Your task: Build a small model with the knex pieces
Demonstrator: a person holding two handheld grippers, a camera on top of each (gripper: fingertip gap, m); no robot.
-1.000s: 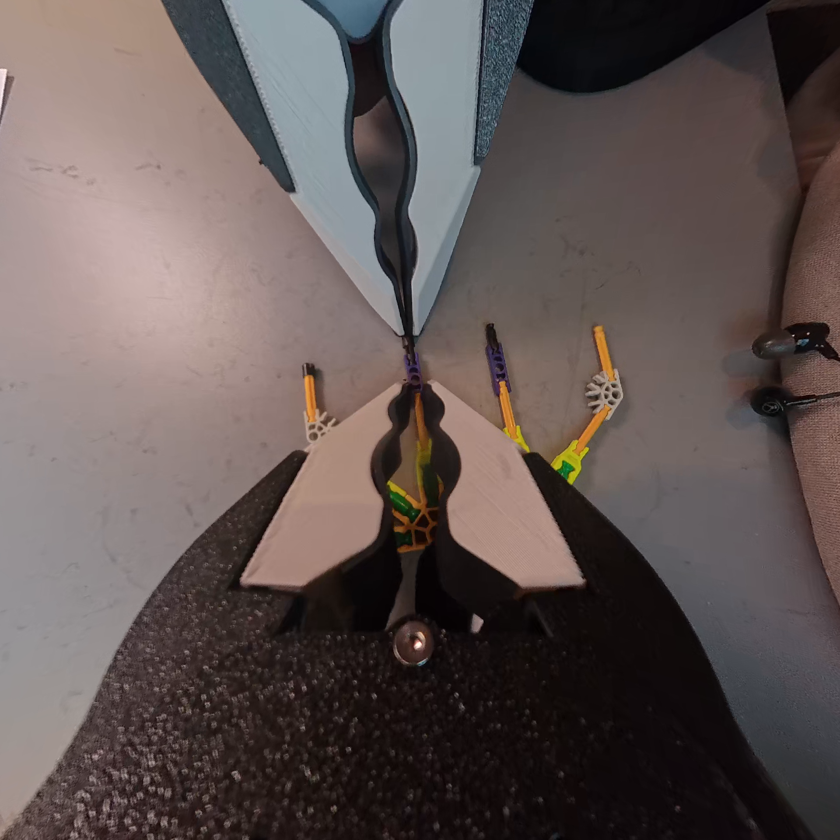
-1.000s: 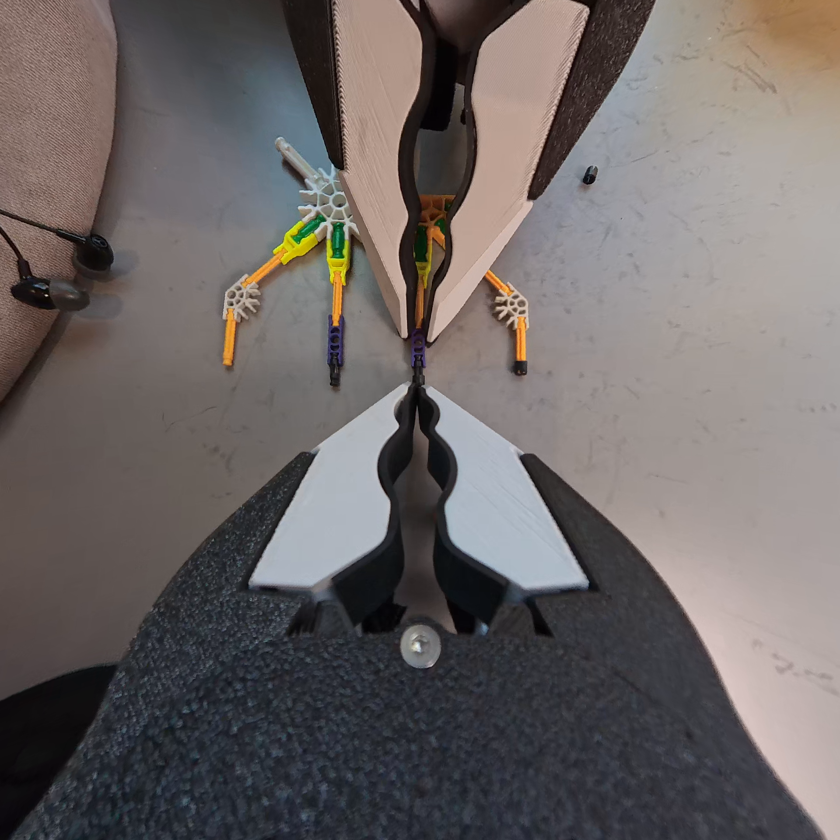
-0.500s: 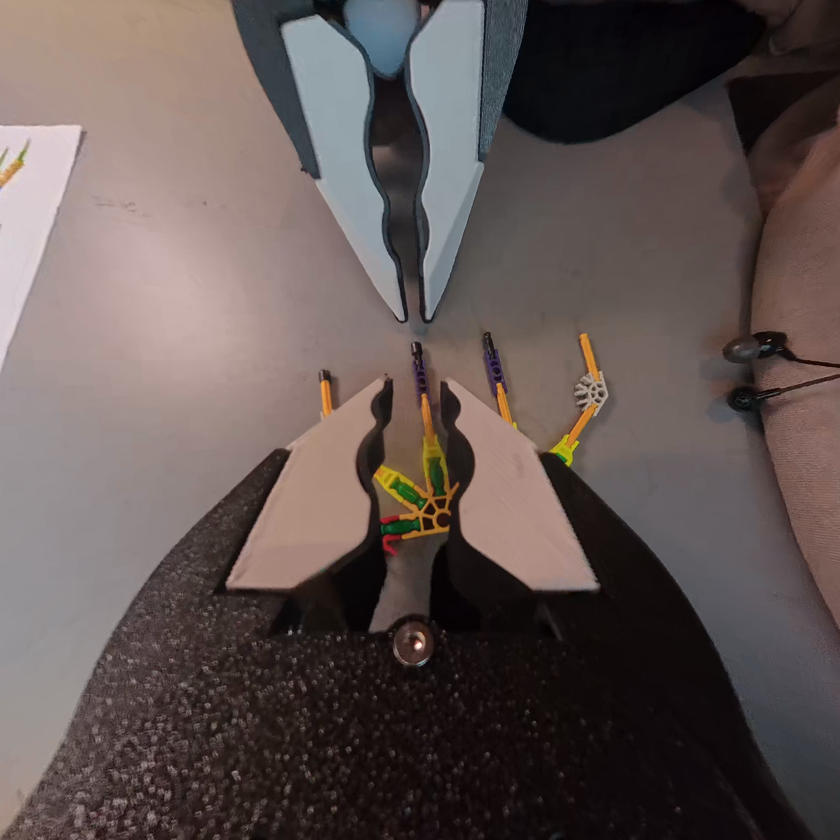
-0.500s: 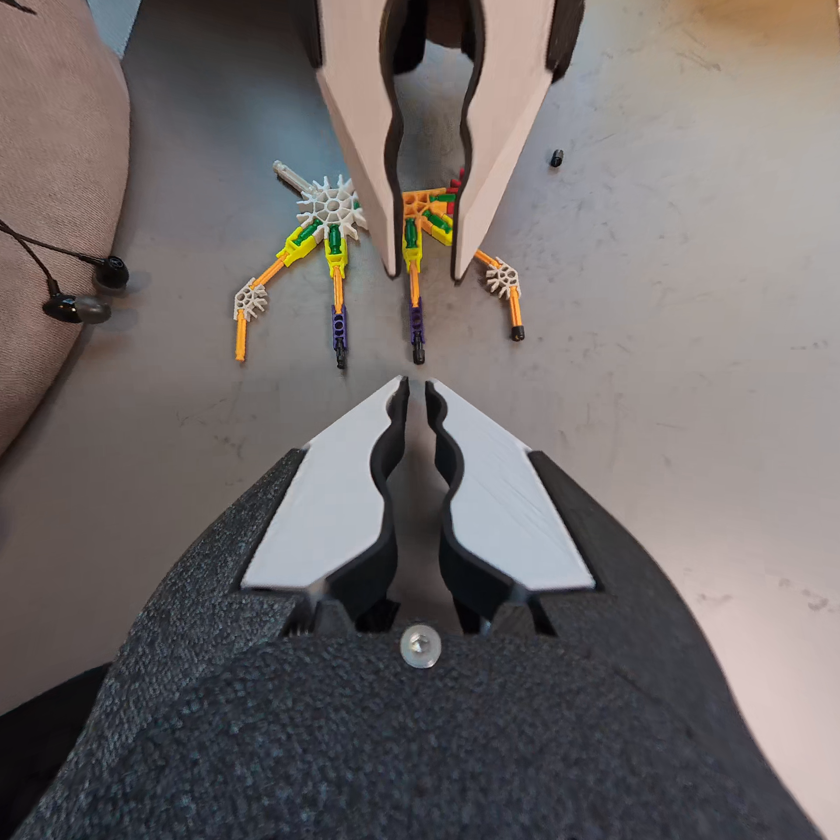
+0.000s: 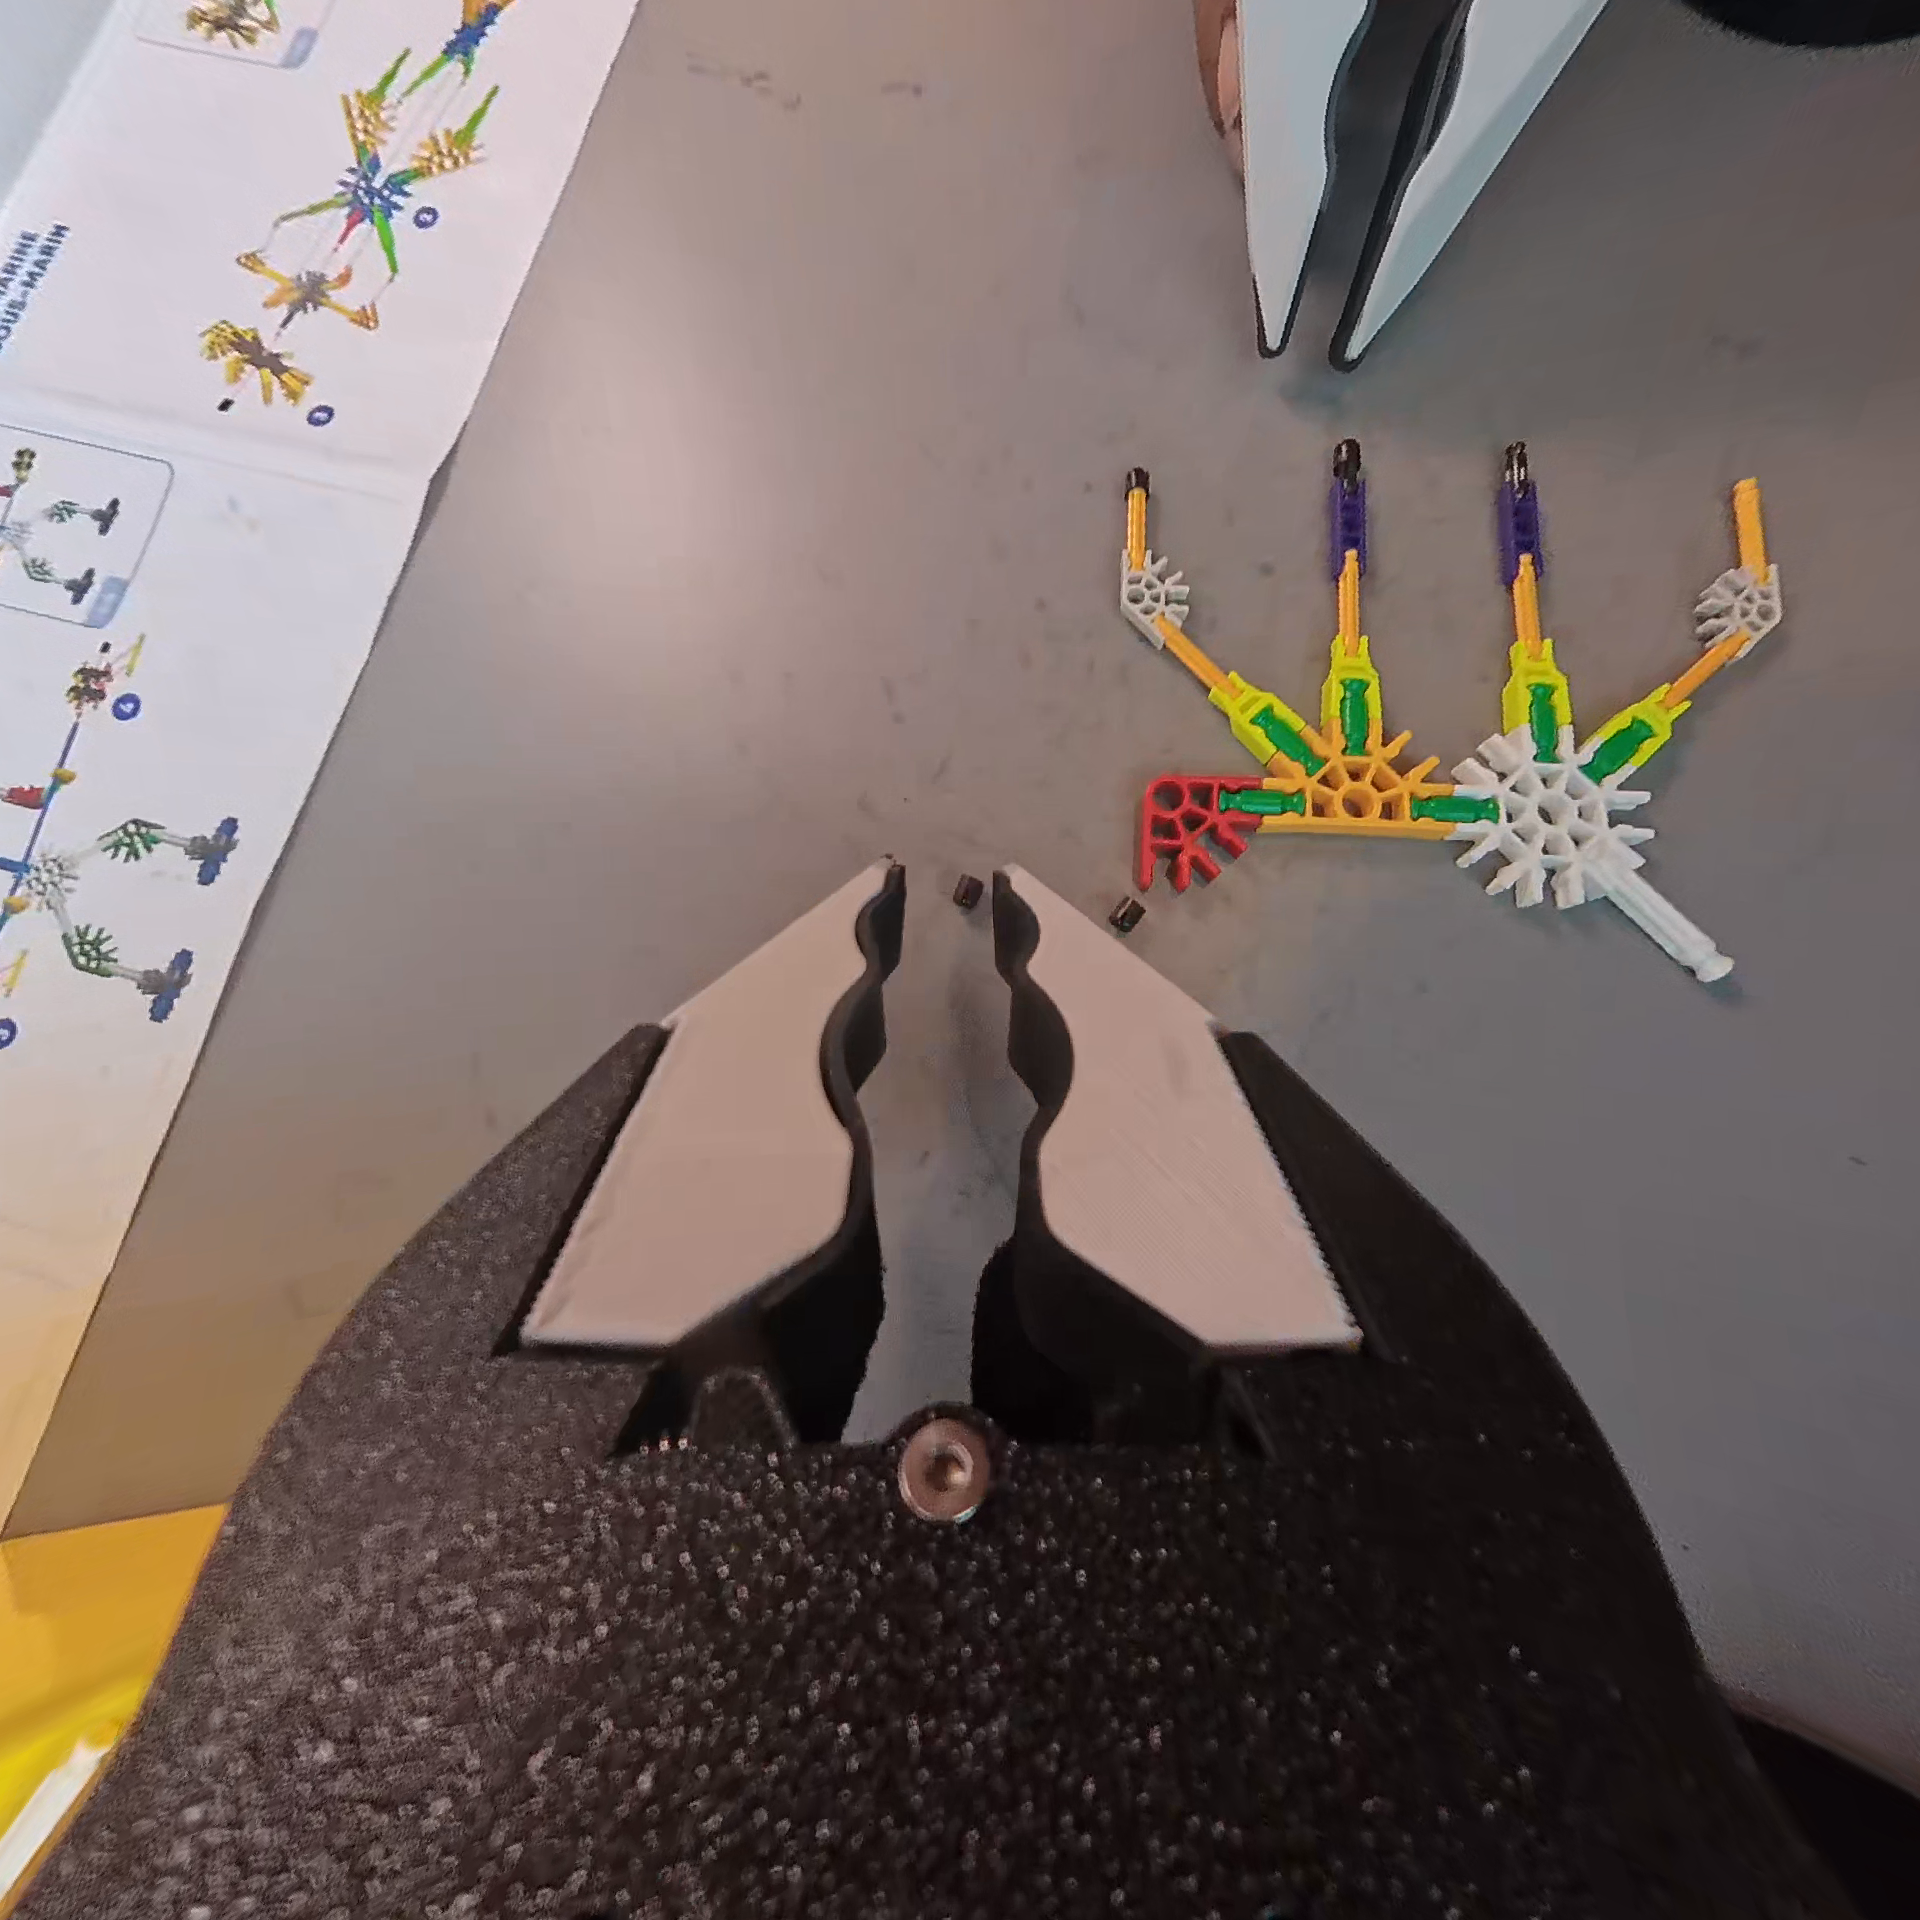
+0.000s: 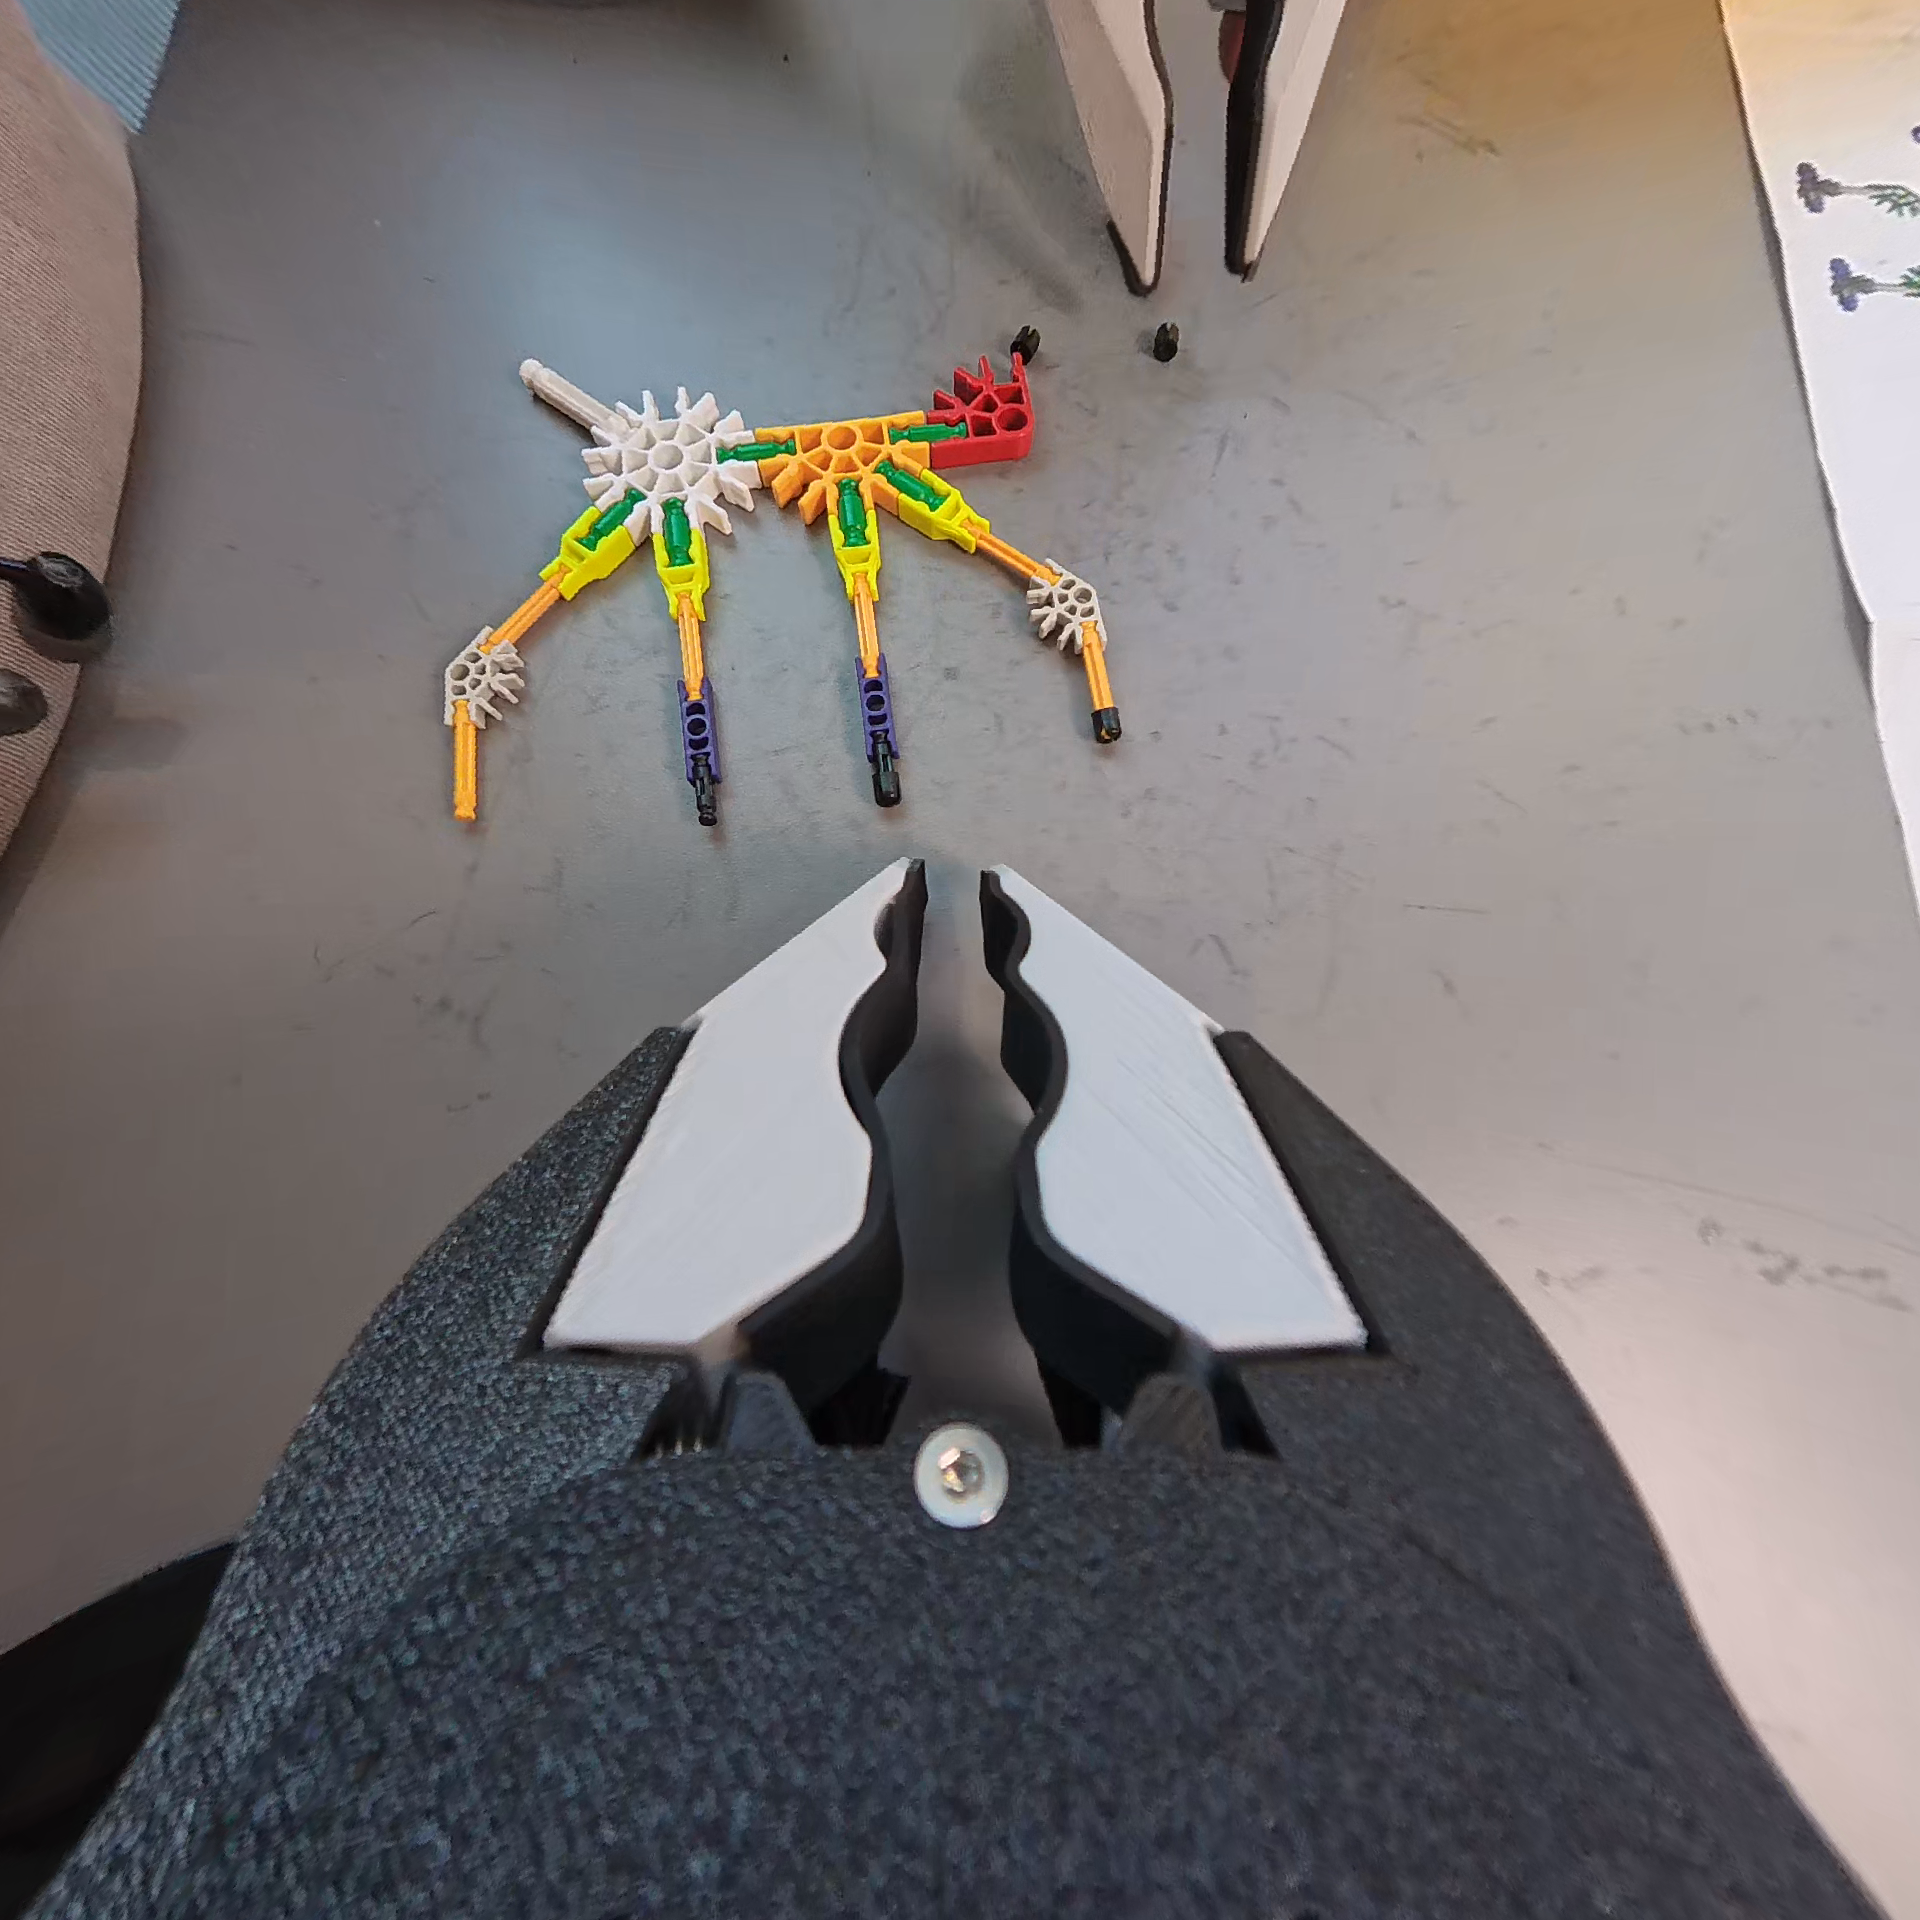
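Observation:
A flat toy model of rods and connectors [image 5: 1444, 748] lies on the grey table [image 5: 831, 520]: a white wheel connector, an orange half-wheel, a red corner piece, and several orange, green and purple legs. It also shows in the right wrist view [image 6: 810, 520]. My left gripper [image 5: 945, 883] is open and empty, its tips on either side of a small black cap [image 5: 967, 890]. A second black cap [image 5: 1125, 913] lies just to its right, near the red corner. My right gripper [image 6: 951, 873] is slightly open and empty, a little short of the model's purple legs.
A printed instruction sheet [image 5: 187, 499] lies left of the left gripper, with a yellow surface [image 5: 73, 1621] at the lower left. Black earphones [image 6: 52, 603] rest on a beige cushion [image 6: 52, 364] at the far left of the right wrist view. Some 15 cm of space lies between my two pairs of fingers.
Both grippers opened and let go of the model, then drew back from it. The left gripper moved left of the model to the small black caps. The model now lies free on the table.

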